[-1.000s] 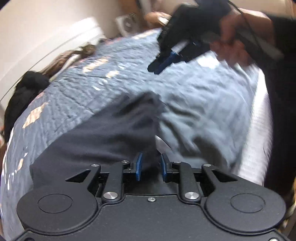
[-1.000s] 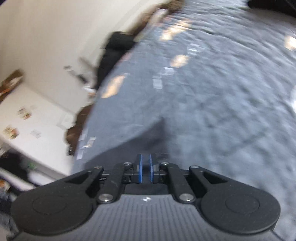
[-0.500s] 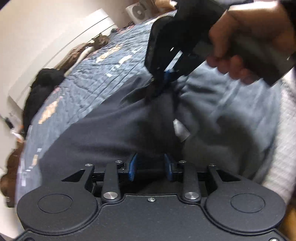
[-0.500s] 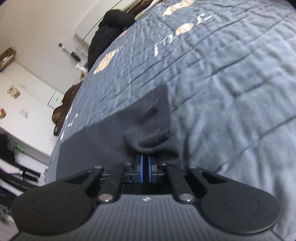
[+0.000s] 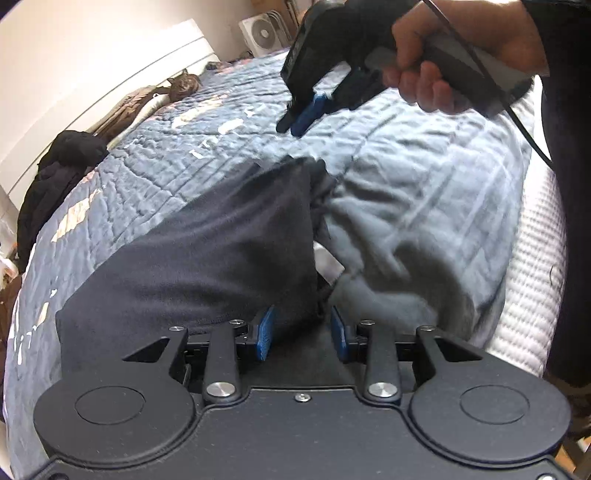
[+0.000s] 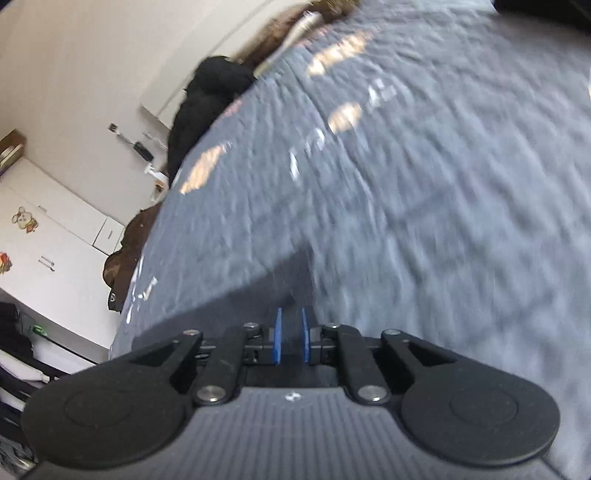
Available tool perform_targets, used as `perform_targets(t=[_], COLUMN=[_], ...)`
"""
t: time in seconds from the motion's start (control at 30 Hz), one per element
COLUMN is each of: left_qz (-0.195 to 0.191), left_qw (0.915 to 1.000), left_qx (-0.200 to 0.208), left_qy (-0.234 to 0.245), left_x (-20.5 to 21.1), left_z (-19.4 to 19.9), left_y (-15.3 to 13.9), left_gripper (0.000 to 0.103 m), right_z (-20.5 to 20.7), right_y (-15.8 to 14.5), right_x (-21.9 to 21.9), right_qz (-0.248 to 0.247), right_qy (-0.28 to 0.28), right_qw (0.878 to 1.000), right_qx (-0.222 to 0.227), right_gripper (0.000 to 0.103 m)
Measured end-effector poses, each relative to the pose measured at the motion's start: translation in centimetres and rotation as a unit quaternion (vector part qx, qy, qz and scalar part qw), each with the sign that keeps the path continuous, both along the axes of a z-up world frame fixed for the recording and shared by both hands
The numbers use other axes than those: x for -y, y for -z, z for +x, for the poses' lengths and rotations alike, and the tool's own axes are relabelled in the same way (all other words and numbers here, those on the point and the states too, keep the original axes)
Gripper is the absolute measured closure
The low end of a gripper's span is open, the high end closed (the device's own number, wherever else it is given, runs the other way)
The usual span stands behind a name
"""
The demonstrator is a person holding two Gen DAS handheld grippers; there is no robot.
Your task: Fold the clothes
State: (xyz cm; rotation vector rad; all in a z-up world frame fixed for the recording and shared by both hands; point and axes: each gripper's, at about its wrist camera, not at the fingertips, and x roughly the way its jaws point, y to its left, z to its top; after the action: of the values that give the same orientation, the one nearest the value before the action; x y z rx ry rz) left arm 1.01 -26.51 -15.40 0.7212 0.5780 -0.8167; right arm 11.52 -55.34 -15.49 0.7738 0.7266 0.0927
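Note:
A dark navy garment (image 5: 221, 251) lies spread on the blue-grey quilt (image 5: 166, 177), with a white label (image 5: 328, 262) at its right edge. My left gripper (image 5: 301, 332) sits low over the garment's near edge. Its jaws are opening and the cloth lies loose between the blue pads (image 5: 265, 330). A hand (image 5: 443, 74) holds my right gripper (image 5: 290, 127) above the quilt beyond the garment's far corner. Its jaws are opening a little with nothing between them. In the right wrist view, blurred, that gripper (image 6: 290, 332) hovers over the garment's corner (image 6: 236, 306).
Pale grey crumpled cloth (image 5: 406, 240) lies right of the garment. A dark clothes pile (image 5: 70, 155) and a tabby cat (image 5: 184, 83) rest along the bed's far side by the wall. A white fan (image 5: 262, 35) stands behind. The white mattress edge (image 5: 535, 277) runs along the right.
The right gripper, shut on the garment's far corner half a second ago, has let it go and lifted clear. The left jaws have spread wider. The garment now lies flatter.

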Motion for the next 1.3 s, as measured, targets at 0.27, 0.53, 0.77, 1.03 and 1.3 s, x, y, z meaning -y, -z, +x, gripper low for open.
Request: perform_targets(t=[0.27, 0.53, 0.77, 1.03, 1.3], left_qz=[0.009, 0.007, 0.006, 0.01, 0.015], left_qw=[0.9999, 0.9999, 0.9997, 0.9996, 0.9995], left_qx=[0.005, 0.006, 0.012, 0.017, 0.019], left_qy=[0.001, 0.005, 0.019, 0.02, 0.018], left_x=[0.0, -0.1, 0.1, 0.1, 0.0], left_z=[0.1, 0.7, 0.3, 0.2, 0.3], left_y=[0.2, 0.2, 0.1, 0.0, 0.2], left_gripper=[0.066, 0.063, 0.059, 0.057, 0.056], right_z=[6.5, 10.3, 11.8, 12.1, 12.8], right_y=[1.0, 2.5, 3.7, 4.1, 4.7], right_x=[0.4, -0.1, -0.4, 0.3, -0.8], right_qz=[0.002, 0.006, 0.008, 0.046, 0.039], right_qy=[-0.098, -0.141, -0.162, -0.147, -0.158], right_qw=[0.995, 0.989, 0.984, 0.986, 0.983], right_qx=[-0.013, -0.036, -0.071, -0.069, -0.08], right_gripper=[0.07, 0.069, 0.07, 0.085, 0.102])
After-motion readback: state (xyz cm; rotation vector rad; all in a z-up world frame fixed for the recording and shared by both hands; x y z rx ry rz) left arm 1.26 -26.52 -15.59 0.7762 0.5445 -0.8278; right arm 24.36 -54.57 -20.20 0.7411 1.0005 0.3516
